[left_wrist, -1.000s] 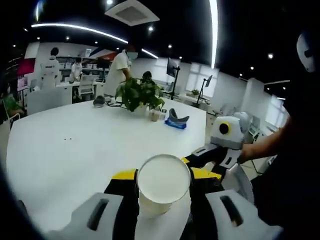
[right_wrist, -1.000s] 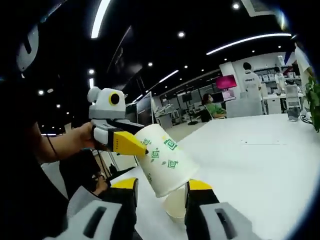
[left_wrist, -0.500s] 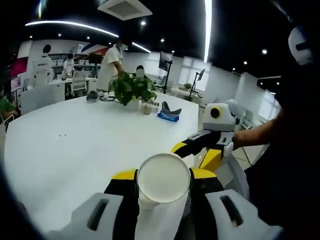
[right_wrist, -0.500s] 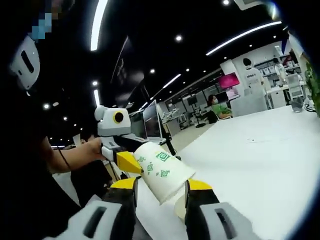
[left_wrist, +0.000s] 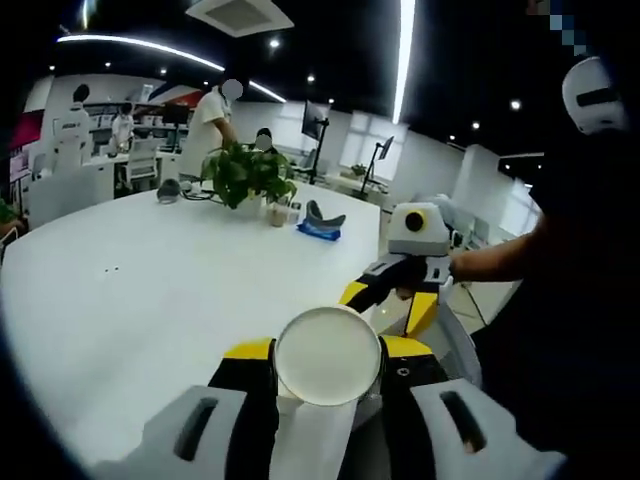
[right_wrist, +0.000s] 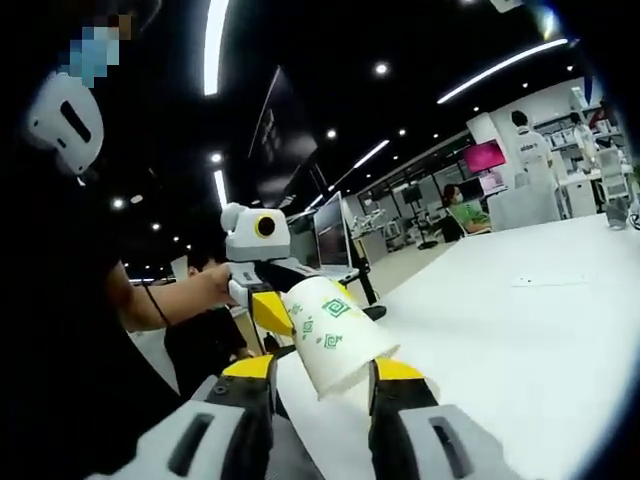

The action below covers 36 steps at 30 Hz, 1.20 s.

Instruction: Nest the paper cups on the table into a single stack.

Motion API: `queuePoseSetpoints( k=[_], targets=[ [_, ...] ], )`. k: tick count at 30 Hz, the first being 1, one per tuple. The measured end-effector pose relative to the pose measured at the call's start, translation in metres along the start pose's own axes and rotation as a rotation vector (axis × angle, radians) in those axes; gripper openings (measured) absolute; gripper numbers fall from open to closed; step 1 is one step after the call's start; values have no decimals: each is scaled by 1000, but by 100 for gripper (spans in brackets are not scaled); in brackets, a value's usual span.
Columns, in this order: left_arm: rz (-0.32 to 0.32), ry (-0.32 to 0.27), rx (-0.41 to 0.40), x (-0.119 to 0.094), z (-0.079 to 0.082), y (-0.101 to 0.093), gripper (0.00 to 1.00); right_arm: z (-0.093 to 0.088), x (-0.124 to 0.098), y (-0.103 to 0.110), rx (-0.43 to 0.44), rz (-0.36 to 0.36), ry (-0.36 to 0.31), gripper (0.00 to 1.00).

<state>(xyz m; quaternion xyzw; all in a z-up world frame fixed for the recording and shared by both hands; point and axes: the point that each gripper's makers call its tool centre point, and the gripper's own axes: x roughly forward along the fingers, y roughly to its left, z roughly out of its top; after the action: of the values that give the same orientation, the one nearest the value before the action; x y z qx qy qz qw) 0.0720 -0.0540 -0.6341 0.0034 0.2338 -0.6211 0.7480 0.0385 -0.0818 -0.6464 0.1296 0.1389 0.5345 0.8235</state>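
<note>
A white paper cup [left_wrist: 328, 356] printed with green marks is pinched between the yellow-tipped fingers of the left gripper [left_wrist: 328, 352] and held in the air above the near edge of the white worktop [left_wrist: 150, 290], its base turned toward the left gripper view's camera. In the right gripper view the same cup [right_wrist: 335, 335] is seen tilted, with its open mouth lying between the spread fingers of the right gripper [right_wrist: 322, 368], which are not closed on it. A potted plant [left_wrist: 243, 175] and a blue object [left_wrist: 318, 226] are noted at the far side of the worktop.

Paper cup [right_wrist: 335, 338] white, green diamond motifs; tool [left_wrist: 327, 368] jaws yellow-tipped, black; table [left_wrist: 150, 290] white.
</note>
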Motion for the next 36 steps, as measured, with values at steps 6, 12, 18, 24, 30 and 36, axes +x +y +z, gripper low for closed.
queuePoseSetpoints(
  k=[6, 12, 18, 24, 30, 36],
  targets=[
    [-22, 9, 10, 0, 0, -3, 38, -3, -1, 2, -9, 16, 18, 32],
    [-36, 8, 6, 1, 0, -5, 38, -2, 0, 2, -1, 21, 15, 32],
    [-34, 105, 59, 1, -20, -5, 37, 6, -1, 3, 19, 26, -25, 28],
    [-56, 136, 67, 7, -31, -12, 37, 18, -2, 1, 44, 26, -68, 23],
    [-59, 155, 64, 11, -38, -15, 37, 21, -3, 0, 58, 28, -79, 16],
    [-53, 184, 67, 19, -49, -19, 37, 24, -3, 1, 53, 32, -72, 6]
  ],
)
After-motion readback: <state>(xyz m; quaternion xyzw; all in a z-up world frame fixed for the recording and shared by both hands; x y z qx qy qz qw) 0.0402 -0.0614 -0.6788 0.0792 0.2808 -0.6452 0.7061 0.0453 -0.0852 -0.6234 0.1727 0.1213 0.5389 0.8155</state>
